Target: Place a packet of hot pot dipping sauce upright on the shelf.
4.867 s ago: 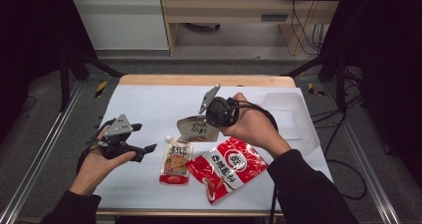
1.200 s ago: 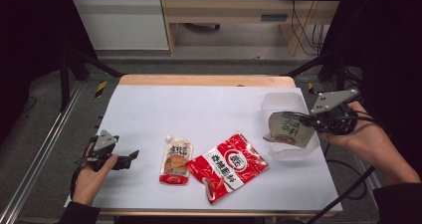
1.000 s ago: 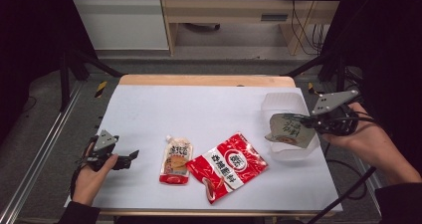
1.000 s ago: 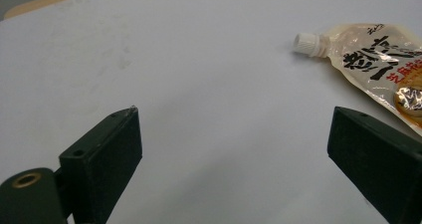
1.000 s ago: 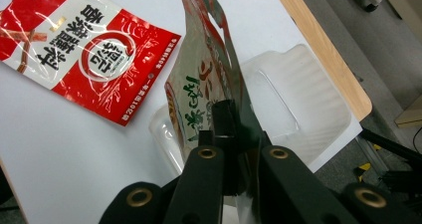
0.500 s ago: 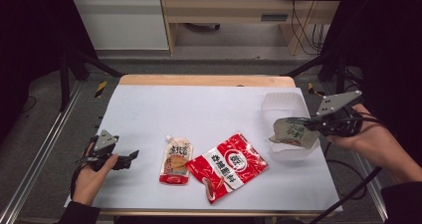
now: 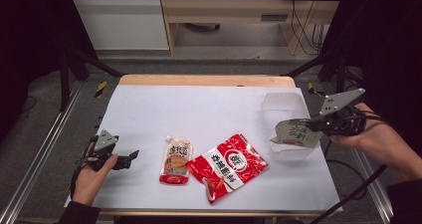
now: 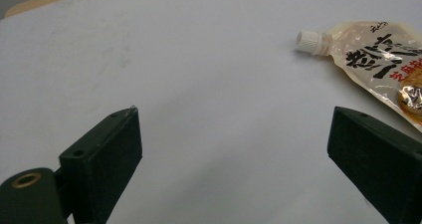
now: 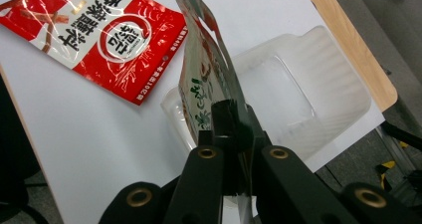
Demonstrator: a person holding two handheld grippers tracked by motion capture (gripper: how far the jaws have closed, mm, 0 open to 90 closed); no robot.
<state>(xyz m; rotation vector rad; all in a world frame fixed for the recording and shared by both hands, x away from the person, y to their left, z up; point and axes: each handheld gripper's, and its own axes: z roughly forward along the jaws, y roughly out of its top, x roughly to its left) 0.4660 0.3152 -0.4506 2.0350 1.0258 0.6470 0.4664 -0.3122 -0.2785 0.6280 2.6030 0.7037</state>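
Right gripper: jaws clenching one edge of a flat grey-green foil pouch, which is hanging beyond the jaw tips over a clear plastic tray. Red printed sachet is lying nearby on the white table. Left gripper: jaws gaping, grasping nothing.

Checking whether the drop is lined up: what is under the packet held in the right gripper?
Under the grey-green packet, clamped by the right gripper, lies the clear plastic tray on the white table. The tray looks bare; the part beneath the packet is covered.
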